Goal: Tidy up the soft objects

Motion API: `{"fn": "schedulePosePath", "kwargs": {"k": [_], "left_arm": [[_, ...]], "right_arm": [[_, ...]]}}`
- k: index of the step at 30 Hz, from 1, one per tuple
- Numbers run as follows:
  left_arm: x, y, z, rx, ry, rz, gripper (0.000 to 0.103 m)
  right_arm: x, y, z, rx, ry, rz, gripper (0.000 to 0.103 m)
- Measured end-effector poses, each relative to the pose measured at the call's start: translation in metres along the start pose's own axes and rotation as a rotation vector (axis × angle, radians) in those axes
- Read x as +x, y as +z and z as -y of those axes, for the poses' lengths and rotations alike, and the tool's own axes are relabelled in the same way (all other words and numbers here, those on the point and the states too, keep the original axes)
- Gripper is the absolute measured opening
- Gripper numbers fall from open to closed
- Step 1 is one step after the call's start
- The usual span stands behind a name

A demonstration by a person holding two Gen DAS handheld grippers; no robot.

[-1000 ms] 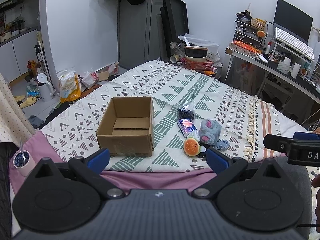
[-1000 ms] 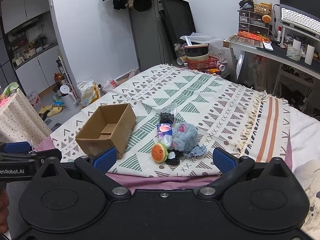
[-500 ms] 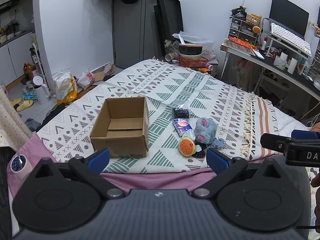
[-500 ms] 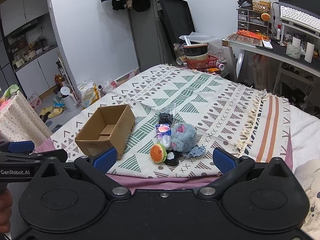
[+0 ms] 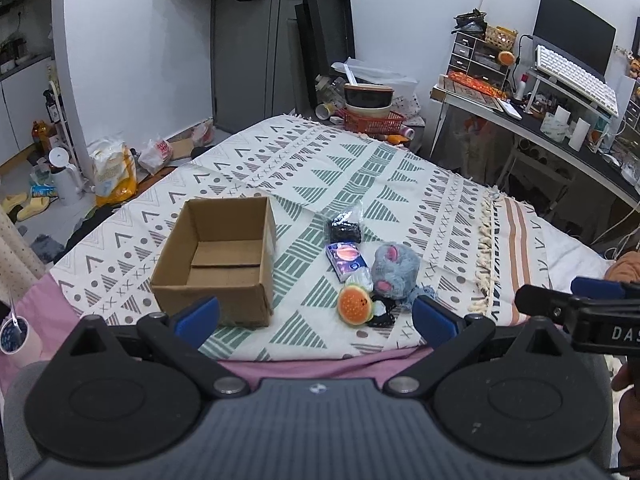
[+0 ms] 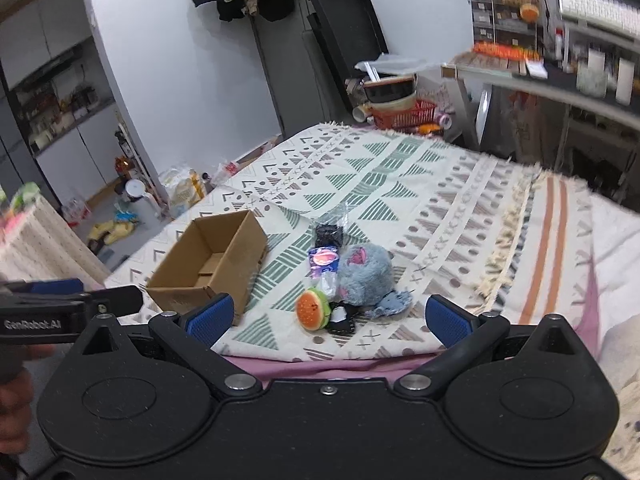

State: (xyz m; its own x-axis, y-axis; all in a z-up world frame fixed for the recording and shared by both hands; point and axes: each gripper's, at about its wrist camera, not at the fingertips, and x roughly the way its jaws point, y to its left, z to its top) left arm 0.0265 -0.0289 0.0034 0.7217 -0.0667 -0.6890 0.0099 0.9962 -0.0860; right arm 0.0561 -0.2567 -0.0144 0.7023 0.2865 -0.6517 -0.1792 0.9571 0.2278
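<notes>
**Cardboard box is empty, all soft objects are waiting on the bed**

Cardboard box (image 5: 218, 258) stands open on the patterned blanket (image 5: 360, 168) of the bed, and I see nothing inside it. So I judge that the task is at its very start: nothing is sorted, everything is left to do.

Going from left to right in the left wrist view: the box is at about 9 o'clock from the pile. Then the pile itself: a black packet (image 5: 344, 230) at 12 o'clock, just below it a small pack with a planet picture (image 5: 347, 260), then the orange burger toy (image 5: 354, 305) at 6 o'clock with a small black and white piece (image 5: 382, 313) touching it, and the grey plush (image 5: 394, 272) at 3 o'clock. The things lie close together, several touching.

The left gripper (image 5: 316, 318) has its fingers wide apart and holds nothing. The right gripper (image 6: 328, 316) is the same: fingers wide apart, empty, well short of the pile.
</notes>
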Motion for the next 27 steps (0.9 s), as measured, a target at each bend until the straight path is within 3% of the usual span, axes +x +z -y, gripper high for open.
{"fn": "schedulePosePath", "kwargs": {"k": [8, 13, 22, 27], "left_arm": [[0.025, 0.008, 0.014, 0.013, -0.051, 0.023, 0.102], [0.048, 0.012, 0.025, 0.014, -0.065, -0.003, 0.102], [0.094, 0.016, 0.037, -0.016, -0.104, -0.058, 0.101], [0.119, 0.015, 0.040, -0.036, -0.071, -0.070, 0.101]], "right_arm": [[0.022, 0.005, 0.026, 0.052, 0.013, -0.022, 0.103], [0.039, 0.007, 0.042, 0.108, 0.005, -0.044, 0.103], [0.087, 0.005, 0.082, 0.330, 0.047, -0.135, 0.103], [0.119, 0.003, 0.093, 0.381, 0.046, -0.182, 0.103]]}}
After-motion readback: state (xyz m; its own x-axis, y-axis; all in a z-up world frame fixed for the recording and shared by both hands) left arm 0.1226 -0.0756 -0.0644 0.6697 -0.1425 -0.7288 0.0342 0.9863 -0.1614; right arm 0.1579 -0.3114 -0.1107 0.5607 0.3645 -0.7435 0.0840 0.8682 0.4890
